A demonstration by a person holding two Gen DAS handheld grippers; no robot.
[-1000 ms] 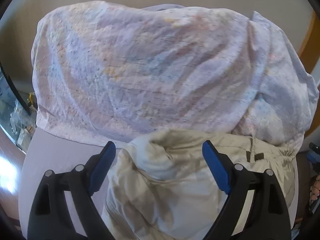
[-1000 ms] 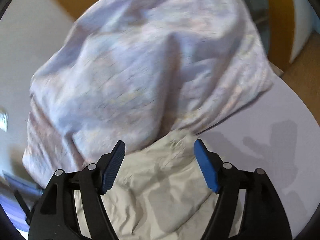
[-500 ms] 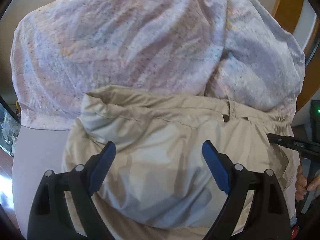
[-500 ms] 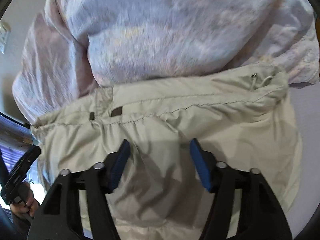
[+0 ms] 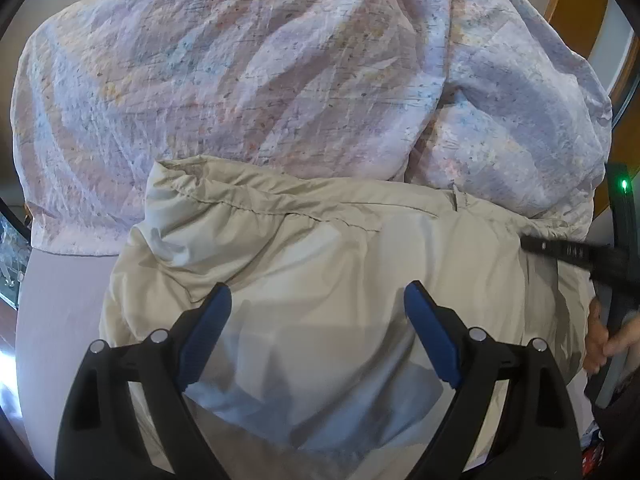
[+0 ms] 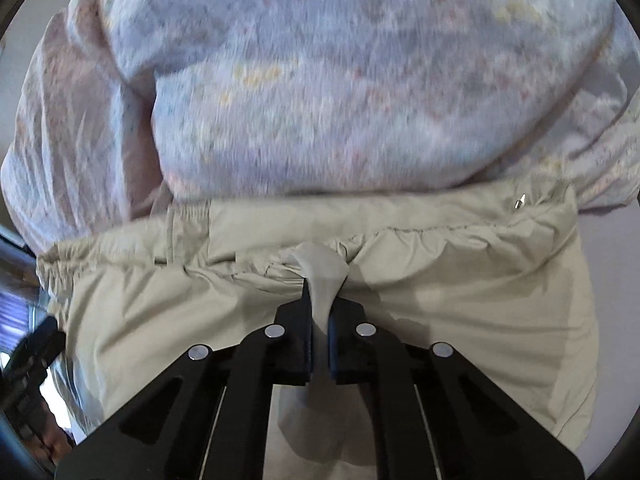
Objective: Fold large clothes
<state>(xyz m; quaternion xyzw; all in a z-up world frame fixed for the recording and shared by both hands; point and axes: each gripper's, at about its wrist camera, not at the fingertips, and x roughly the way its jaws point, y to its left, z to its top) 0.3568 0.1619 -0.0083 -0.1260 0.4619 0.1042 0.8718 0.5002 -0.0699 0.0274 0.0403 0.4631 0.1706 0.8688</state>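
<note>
A beige garment [image 5: 340, 264] with a gathered elastic waistband lies crumpled on a pale lilac tabletop [image 5: 60, 320], filling the lower half of both wrist views. Behind it, toward 12 o'clock, a big mound of pastel printed cloth [image 5: 260, 80] covers everything; what it rests on or hides cannot be seen, and in the right wrist view it is smeared with blur.

The left gripper [image 5: 318, 328] stands wide, its blue pads [image 5: 204, 332] clear of the fabric on either side, hovering over the garment with nothing pinched between them. Its lower frame is cut off by the picture's edge.

The right gripper [image 6: 319, 312] is closed to a narrow slit, with a raised tuck of the beige garment [image 6: 320, 276] squeezed between its jaws just below the waistband seam; the pads themselves are almost wholly hidden by the black frame. In the left wrist view this gripper shows only as a dark bar at 3 o'clock [image 5: 568, 252], with part of a hand [image 5: 612, 340] on its handle and a green light above.

A small metal tip [image 6: 519, 201] shows on the waistband at 2 o'clock, too small to identify. The garment's near hem runs out of sight beneath both grippers, so its overall shape is unclear.
</note>
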